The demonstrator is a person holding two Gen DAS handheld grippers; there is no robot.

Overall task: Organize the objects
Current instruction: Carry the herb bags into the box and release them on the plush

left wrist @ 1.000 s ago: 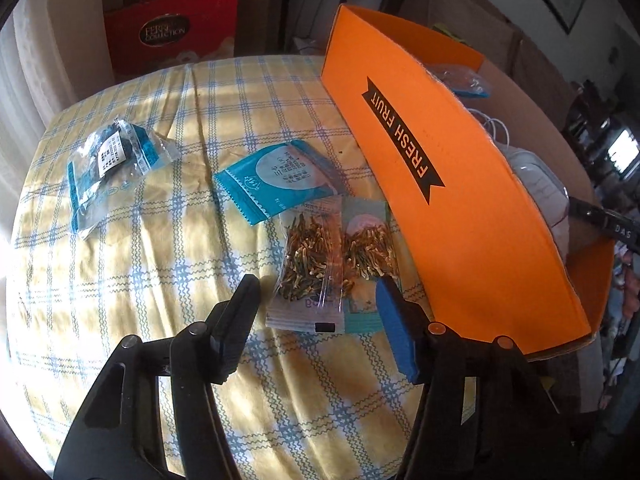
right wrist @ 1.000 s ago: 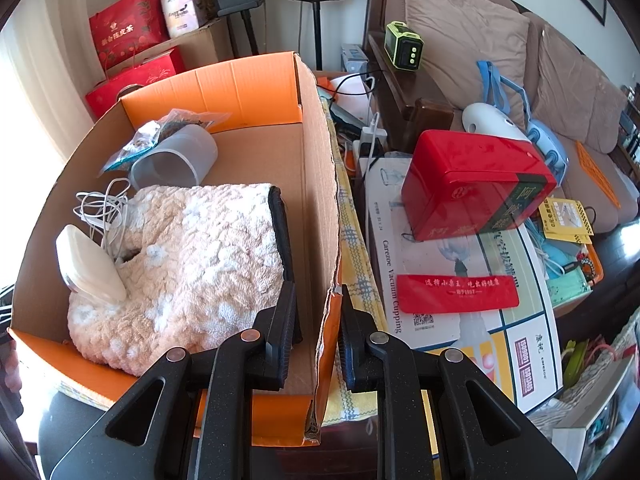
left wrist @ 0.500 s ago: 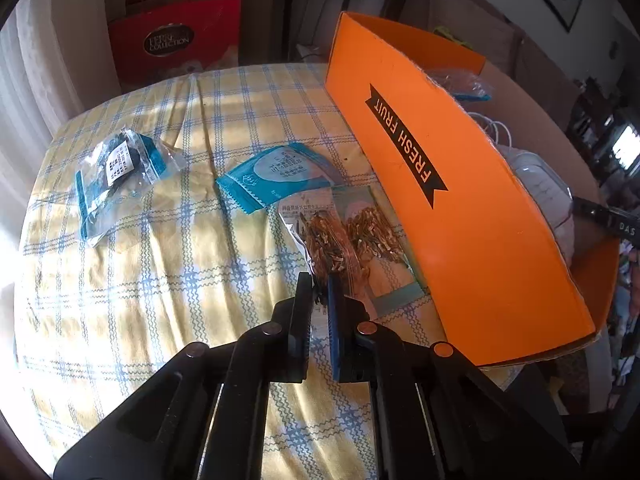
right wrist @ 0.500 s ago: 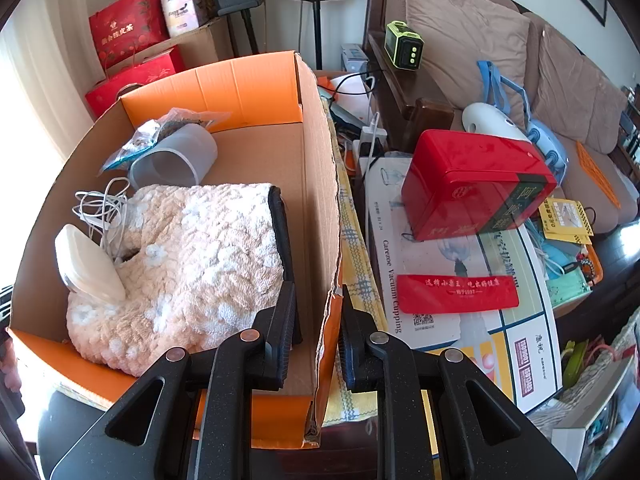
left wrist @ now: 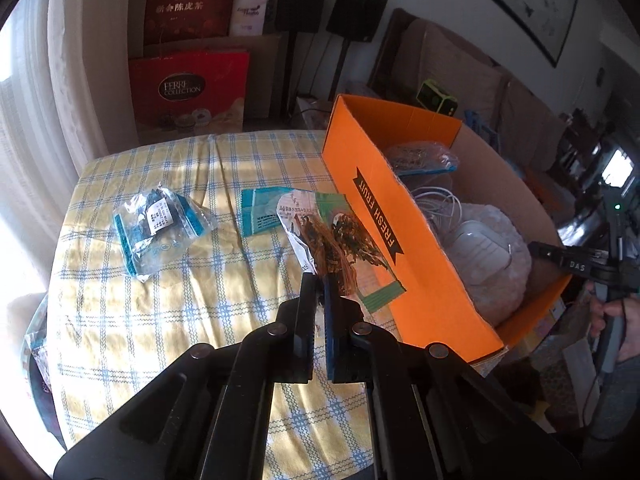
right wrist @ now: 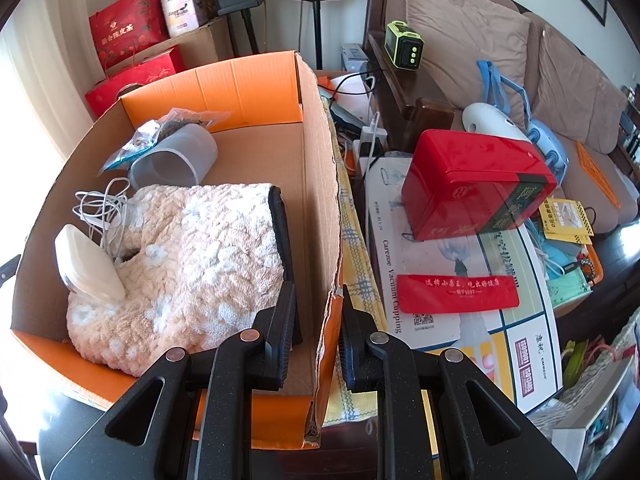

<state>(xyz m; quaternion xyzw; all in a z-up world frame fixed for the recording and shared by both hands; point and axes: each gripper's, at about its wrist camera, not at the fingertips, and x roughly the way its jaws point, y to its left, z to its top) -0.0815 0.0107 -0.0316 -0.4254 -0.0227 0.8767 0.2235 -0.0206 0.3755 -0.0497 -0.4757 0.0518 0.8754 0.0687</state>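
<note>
My left gripper (left wrist: 320, 280) is shut on the lower edge of a clear packet of brown dried bits (left wrist: 316, 236), held up above the checked tablecloth (left wrist: 200, 300). A green-edged packet (left wrist: 368, 264) hangs right against it; whether it is gripped too I cannot tell. The orange "FRESH FRUIT" box (left wrist: 400, 248) stands just to the right. A teal packet (left wrist: 260, 212) and a blue-edged packet (left wrist: 160, 224) lie on the cloth. My right gripper (right wrist: 318, 304) is shut on the near right wall of the box (right wrist: 320, 200).
Inside the box lie a fluffy cloth (right wrist: 192, 256), a white pad (right wrist: 88, 268), a white cable (right wrist: 100, 208), a grey cup (right wrist: 176, 160) and a packet (right wrist: 168, 128). A red tin (right wrist: 472, 184) and papers crowd the right side. Red gift boxes (left wrist: 188, 88) stand behind the table.
The left gripper went from open around the packets to shut on the clear one, then rose with it off the cloth. The right gripper has stayed put on the box wall.
</note>
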